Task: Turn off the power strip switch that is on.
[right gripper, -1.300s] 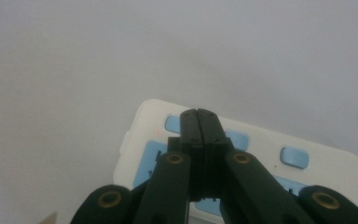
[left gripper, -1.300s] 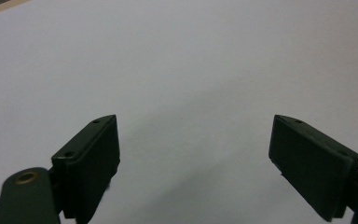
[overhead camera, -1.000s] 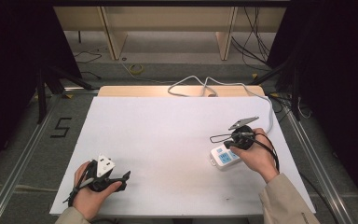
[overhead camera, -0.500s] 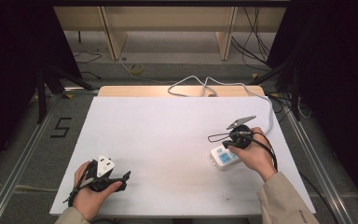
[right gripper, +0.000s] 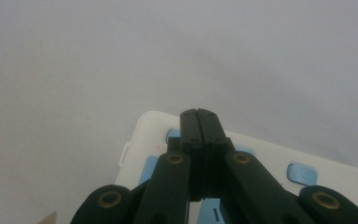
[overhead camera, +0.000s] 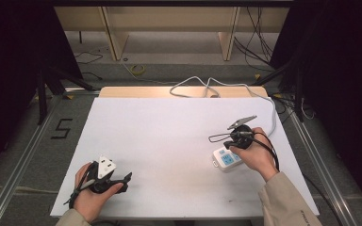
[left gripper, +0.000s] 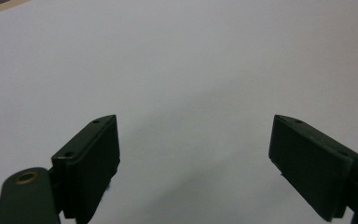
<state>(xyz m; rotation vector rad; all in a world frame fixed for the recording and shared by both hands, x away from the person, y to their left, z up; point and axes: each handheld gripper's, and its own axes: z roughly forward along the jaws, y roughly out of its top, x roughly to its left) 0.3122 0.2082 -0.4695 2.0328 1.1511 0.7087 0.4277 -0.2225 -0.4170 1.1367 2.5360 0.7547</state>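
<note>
A white power strip [overhead camera: 226, 159] with blue sockets lies on the right side of the white table [overhead camera: 169, 127]. My right gripper [overhead camera: 229, 145] is held directly over it, its jaws shut together with nothing between them. In the right gripper view the closed tips [right gripper: 199, 115] sit above the strip's [right gripper: 144, 133] end, near a blue socket; I cannot tell whether they touch it. My left gripper [overhead camera: 122, 180] rests at the front left of the table, jaws open and empty. In the left gripper view its pads [left gripper: 95, 151] stand wide apart over bare white tabletop.
The strip's white cable [overhead camera: 207, 87] runs around the table's right side and loops at the back edge. Beyond the table are wooden furniture legs [overhead camera: 113, 37] and loose cables on the floor. A floor mark "5" [overhead camera: 62, 128] lies to the left.
</note>
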